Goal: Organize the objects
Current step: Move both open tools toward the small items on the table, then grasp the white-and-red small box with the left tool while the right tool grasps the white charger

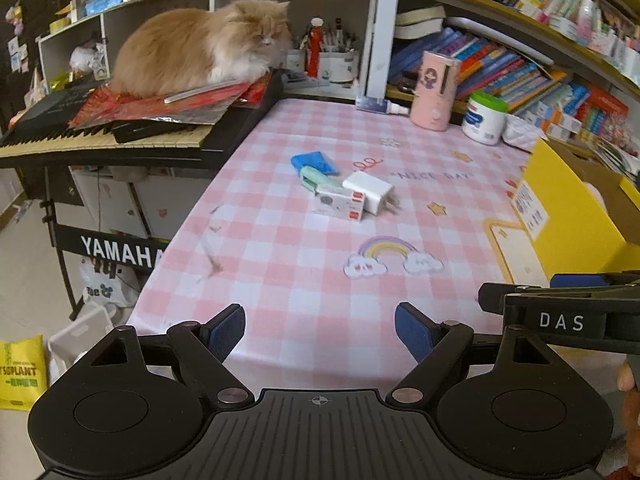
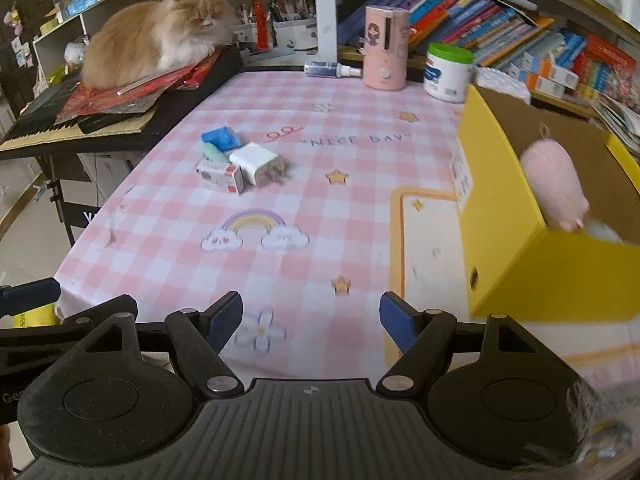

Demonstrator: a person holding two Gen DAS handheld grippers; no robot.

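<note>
- left gripper at bottom centre of the left wrist view, blue pads wide apart, holding nothing
- right gripper likewise spread wide, nothing between the pads
- white plastic wall charger, small white-and-red box, pale green case and blue packet clustered, touching, centre-left on the pink checked tablecloth
- yellow cardboard box at right edge holds a pink plush toy
- orange fluffy cat upper left on keyboard clutter

cat 1 | yellow box 1 | white charger 1 | pink plush 1
</note>
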